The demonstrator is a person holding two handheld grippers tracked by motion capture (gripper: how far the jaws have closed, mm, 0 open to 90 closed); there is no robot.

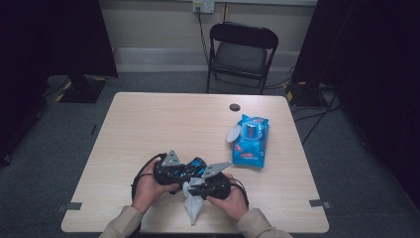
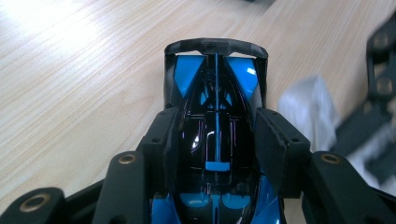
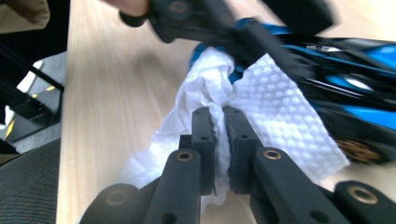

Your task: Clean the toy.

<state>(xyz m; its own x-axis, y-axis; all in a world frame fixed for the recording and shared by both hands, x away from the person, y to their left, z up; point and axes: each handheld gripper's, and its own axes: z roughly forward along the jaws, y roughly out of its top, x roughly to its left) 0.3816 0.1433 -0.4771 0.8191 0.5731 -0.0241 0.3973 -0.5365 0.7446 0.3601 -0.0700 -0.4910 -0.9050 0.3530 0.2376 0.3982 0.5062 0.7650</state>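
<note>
Toy car [image 2: 217, 140], no legible writing

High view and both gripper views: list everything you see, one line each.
Toy car: one, black and blue, near table edge, clamped in the left gripper.
Wipe: one, white, pinched in the right gripper, against the car.
Wipes pack: one, blue, lid flipped open, right side of table.
Table: one, light wood, with a cable hole near its far edge.
Chair: one, black, behind the table.
Wall socket: one, white, with a black cable, on the back wall.
Left gripper: black, shut on the car.
Right gripper: black, shut on the wipe.
Hands: two, at the near edge, beige sleeves.
</note>
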